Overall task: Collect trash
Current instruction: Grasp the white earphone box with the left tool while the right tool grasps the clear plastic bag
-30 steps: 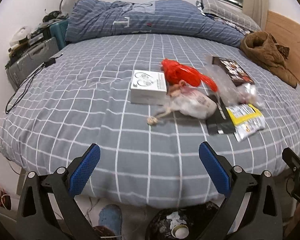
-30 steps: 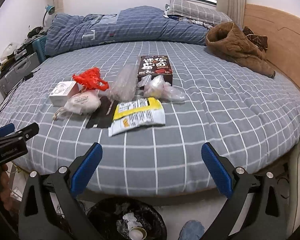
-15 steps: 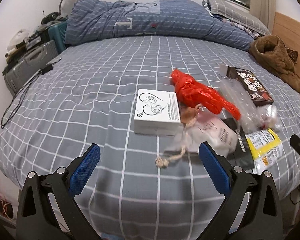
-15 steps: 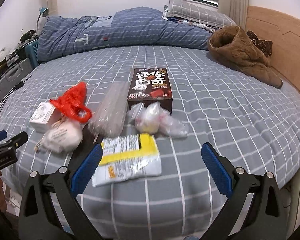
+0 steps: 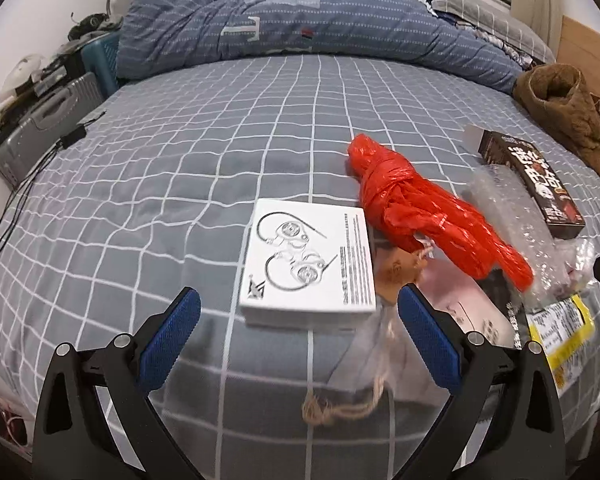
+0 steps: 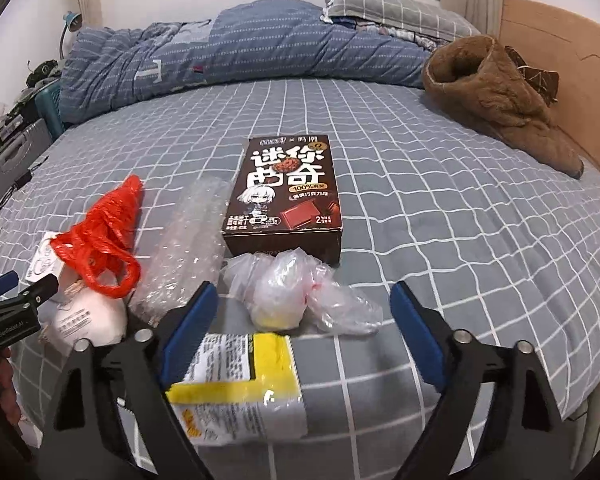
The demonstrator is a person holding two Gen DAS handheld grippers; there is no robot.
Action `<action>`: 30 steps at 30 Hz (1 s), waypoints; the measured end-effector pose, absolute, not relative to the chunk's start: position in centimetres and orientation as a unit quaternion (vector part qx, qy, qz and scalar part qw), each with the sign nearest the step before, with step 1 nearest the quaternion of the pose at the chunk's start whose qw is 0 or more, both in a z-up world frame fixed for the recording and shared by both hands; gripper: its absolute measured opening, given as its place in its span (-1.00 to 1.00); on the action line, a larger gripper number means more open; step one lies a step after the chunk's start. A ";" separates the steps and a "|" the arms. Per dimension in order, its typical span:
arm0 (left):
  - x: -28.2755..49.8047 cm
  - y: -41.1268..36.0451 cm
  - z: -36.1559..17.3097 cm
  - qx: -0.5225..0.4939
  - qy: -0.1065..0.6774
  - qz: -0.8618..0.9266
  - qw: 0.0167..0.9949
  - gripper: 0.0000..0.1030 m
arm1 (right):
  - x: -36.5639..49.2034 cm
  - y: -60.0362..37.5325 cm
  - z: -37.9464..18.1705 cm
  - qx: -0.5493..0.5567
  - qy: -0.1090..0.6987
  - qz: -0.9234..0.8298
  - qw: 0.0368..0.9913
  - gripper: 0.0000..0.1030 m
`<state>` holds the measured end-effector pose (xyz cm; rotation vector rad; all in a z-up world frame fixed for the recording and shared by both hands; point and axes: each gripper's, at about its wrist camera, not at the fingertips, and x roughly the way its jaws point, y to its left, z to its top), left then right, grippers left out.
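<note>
Trash lies on the grey checked bed. A white earphone box sits just beyond my left gripper, whose jaws stand wide open around nothing. To its right are a red plastic bag, a pale drawstring pouch and bubble wrap. My right gripper hovers over a crumpled clear bag and a yellow-white snack wrapper; its jaws are closing, pads clear of both. A brown chocolate box lies beyond, with the red plastic bag to the left.
A rolled blue duvet and pillows line the far side. A brown fleece garment lies by the wooden headboard. A grey suitcase and a black cable are at the bed's left edge.
Both grippers have moved forward over the bed toward the trash, and the bin below is out of view. The right jaws have narrowed a little.
</note>
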<state>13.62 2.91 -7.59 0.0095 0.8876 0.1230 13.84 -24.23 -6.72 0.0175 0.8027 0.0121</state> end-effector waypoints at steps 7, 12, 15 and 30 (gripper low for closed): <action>15.2 3.0 -8.3 0.002 0.434 0.060 0.899 0.87 | 15.6 -24.0 -8.1 0.011 0.409 0.018 0.912 0.21; 16.0 3.2 -8.8 -0.001 0.440 0.063 0.896 0.70 | 16.1 -23.7 -8.8 0.010 0.422 0.021 0.906 -0.13; 16.2 3.3 -9.1 -0.001 0.444 0.059 0.894 0.57 | 16.3 -23.6 -9.1 0.008 0.425 0.018 0.905 -0.18; 15.7 3.6 -7.8 -0.009 0.437 0.046 0.898 0.34 | 15.7 -23.9 -7.8 0.026 0.413 0.018 0.910 -0.36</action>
